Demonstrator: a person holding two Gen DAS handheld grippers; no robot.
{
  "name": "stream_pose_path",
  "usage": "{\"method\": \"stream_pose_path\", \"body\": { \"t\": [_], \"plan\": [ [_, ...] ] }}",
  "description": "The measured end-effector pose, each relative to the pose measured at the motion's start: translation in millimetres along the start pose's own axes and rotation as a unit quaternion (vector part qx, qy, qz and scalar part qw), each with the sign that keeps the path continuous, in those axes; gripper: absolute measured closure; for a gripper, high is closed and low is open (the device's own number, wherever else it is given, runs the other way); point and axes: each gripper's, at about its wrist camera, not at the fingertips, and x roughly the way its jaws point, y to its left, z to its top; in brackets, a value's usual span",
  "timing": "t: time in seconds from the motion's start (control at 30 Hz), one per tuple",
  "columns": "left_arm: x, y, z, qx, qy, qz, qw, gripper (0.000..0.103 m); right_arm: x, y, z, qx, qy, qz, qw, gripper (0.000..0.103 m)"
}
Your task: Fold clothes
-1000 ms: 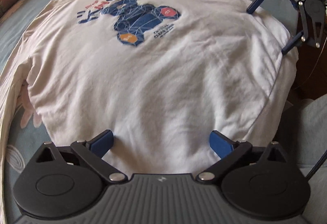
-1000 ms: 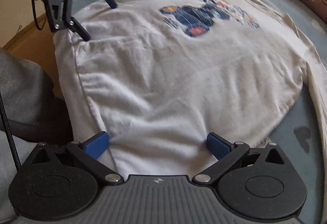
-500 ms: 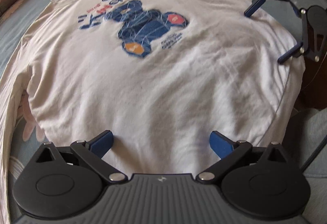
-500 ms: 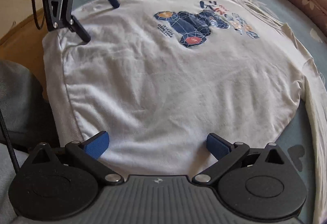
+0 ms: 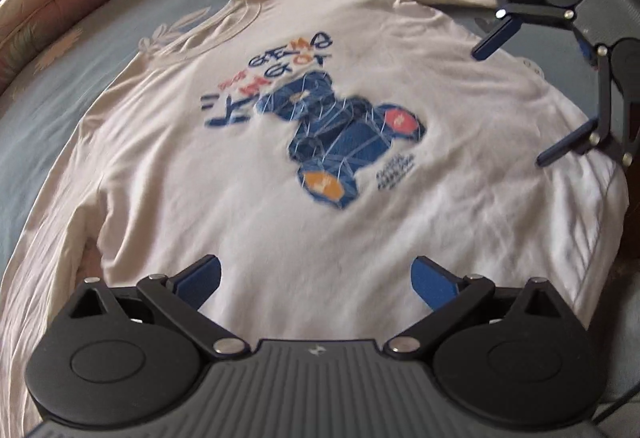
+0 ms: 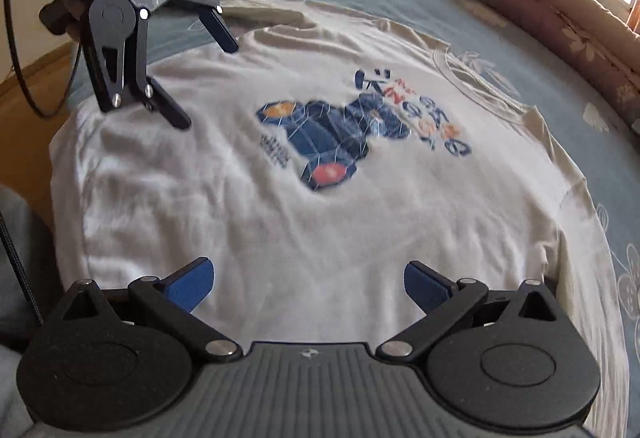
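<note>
Left wrist: tool (image 5: 316, 280) wide open, empty.

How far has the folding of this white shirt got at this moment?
Done: the white shirt lies spread flat, print up, on the blue bedsheet, sleeves out to the sides. In hand: nothing; the left gripper and right gripper are both open over the hem end, gripping no cloth. Left: every fold, since no edge is turned over yet.

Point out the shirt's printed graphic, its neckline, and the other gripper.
printed graphic (image 5: 340, 142), left wrist view, on the blue figure.
neckline (image 6: 460, 74), right wrist view, on the collar band.
left gripper (image 6: 210, 84), right wrist view, between its open fingertips.
</note>
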Motion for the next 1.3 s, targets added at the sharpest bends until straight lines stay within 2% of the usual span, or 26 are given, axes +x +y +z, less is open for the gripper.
{"method": "stream_pose_path", "body": {
  "t": [0.1,0.2,0.3,0.4,0.47,0.6,0.77,0.97,1.3],
  "plan": [
    [10,-15,12,0.021,-0.017,-0.023,0.9994,0.002,21,-6,13,0.016,-0.008,0.0,1.0,0.0],
    [14,-32,10,0.042,-0.011,-0.041,0.9982,0.002,34,-8,7,0.016,0.008,0.003,1.0,0.0],
    [7,-47,-11,0.066,0.015,-0.055,0.9962,0.002,30,-12,-5,0.026,0.007,0.013,1.0,0.0],
    [-4,-52,-36,0.075,0.028,-0.05,0.9955,0.002,27,-13,-12,0.035,0.011,0.014,0.999,0.0],
    [-9,-48,-38,0.064,0.047,-0.053,0.9954,0.002,27,-11,-12,0.037,0.011,0.011,0.999,0.0],
    [-14,-33,-30,0.033,0.035,-0.029,0.9984,0.002,27,-11,-13,0.042,0.009,0.01,0.999,0.0],
    [1,-7,-39,-0.05,0.06,-0.013,0.9969,0.002,28,-10,-12,0.044,0.011,0.007,0.999,0.0],
    [-18,7,-66,-0.072,0.106,-0.009,0.9917,0.002,28,-11,-11,0.044,0.015,0.01,0.999,0.0],
    [18,47,1,-0.084,0.026,0.037,0.9955,0.002,30,-12,-8,0.046,0.023,0.012,0.999,0.0]
  ]
}}
